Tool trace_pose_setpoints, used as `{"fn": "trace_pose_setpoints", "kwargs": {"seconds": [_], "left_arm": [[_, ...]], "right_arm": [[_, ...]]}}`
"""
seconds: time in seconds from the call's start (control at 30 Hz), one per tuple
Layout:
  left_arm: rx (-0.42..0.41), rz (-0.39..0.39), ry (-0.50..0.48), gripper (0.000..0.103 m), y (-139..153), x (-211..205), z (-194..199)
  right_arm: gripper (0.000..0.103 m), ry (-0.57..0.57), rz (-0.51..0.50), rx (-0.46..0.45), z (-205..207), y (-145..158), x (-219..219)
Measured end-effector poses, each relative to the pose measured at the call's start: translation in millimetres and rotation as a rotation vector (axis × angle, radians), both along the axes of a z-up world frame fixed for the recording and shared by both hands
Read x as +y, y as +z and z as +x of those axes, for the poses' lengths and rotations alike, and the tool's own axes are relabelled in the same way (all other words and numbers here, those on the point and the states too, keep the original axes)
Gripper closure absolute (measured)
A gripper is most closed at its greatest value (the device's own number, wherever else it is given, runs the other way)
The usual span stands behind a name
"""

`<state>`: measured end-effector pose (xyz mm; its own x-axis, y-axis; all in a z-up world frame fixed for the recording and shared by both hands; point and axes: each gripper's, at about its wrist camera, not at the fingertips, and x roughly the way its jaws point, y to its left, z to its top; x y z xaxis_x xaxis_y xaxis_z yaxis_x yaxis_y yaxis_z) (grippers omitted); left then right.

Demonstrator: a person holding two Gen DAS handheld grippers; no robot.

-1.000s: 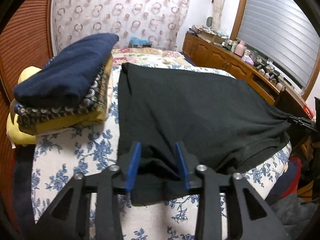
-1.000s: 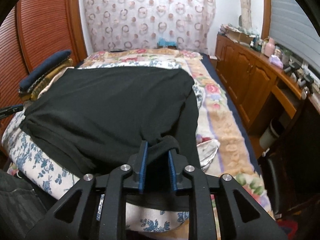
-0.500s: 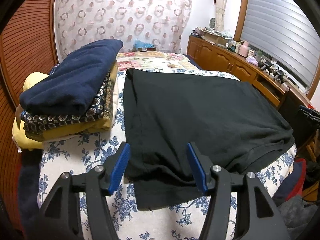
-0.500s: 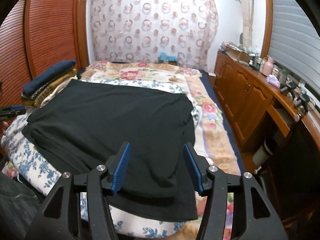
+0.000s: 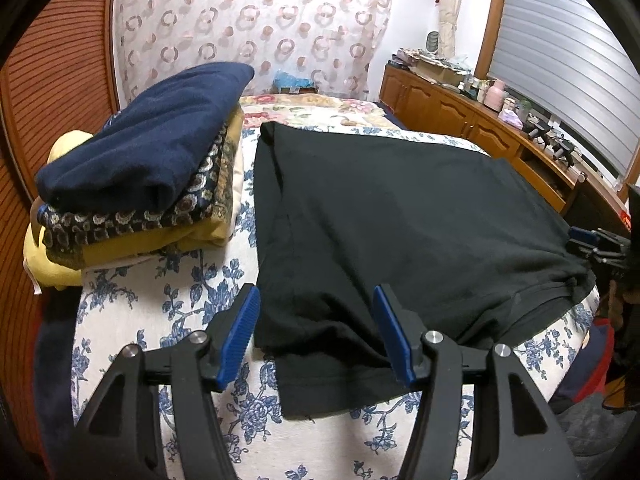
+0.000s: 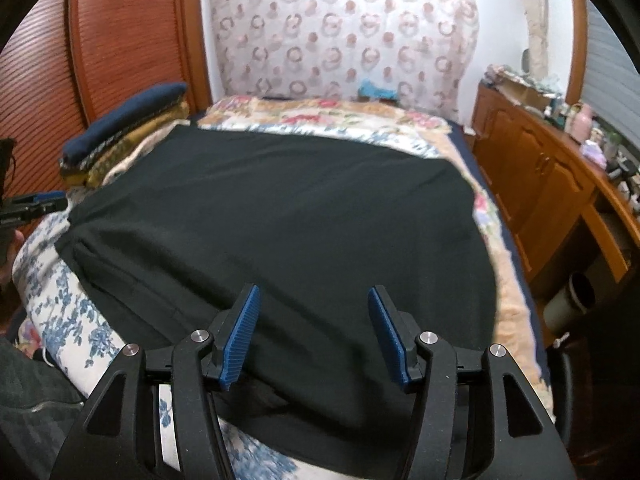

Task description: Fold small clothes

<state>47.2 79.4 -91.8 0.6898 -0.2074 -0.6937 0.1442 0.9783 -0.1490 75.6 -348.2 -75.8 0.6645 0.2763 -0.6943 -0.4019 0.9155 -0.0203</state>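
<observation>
The left hand-held gripper (image 5: 316, 330) stands open, its blue pads astride the near left corner of the black knit garment (image 5: 400, 220) without pressing it; its jaws have just been opening; the right hand-held gripper (image 6: 312, 330) likewise gapes over the near right hem, freshly released, cloth between but ungripped; the garment lies flat on the floral-sheeted bed (image 5: 168, 308), running away from both; beyond left, a stack of folded navy and mustard clothes (image 5: 136, 168) sits clear.
</observation>
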Motion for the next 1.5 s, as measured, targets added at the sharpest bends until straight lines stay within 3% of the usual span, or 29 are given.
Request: {"fn": "trace_pose_setpoints", "kwargs": {"seconds": [0.3,0.83,0.93,1.1,1.2,1.4,1.5], "left_arm": [[0.048,-0.038,0.011,0.045,-20,7,1],[0.075,-0.03,0.018,0.045,-29,3,9],[0.081,-0.077,0.01,0.045,-28,5,8],[0.078,-0.071,-0.005,0.045,-30,3,5],[0.075,-0.048,-0.013,0.052,-30,0,5],[0.078,-0.081,-0.038,0.064,-30,0,2],[0.07,-0.053,-0.035,0.076,-30,-1,-1]], "right_arm": [[0.045,0.011,-0.04,0.051,11,-33,16],[0.037,0.001,-0.03,0.022,10,-34,12],[0.036,0.001,-0.031,0.022,10,-34,12],[0.036,0.002,-0.031,0.022,10,-34,11],[0.036,0.002,-0.031,0.022,10,-34,11],[0.036,0.003,-0.03,0.022,9,-34,11],[0.036,0.003,-0.031,0.022,10,-35,11]]}}
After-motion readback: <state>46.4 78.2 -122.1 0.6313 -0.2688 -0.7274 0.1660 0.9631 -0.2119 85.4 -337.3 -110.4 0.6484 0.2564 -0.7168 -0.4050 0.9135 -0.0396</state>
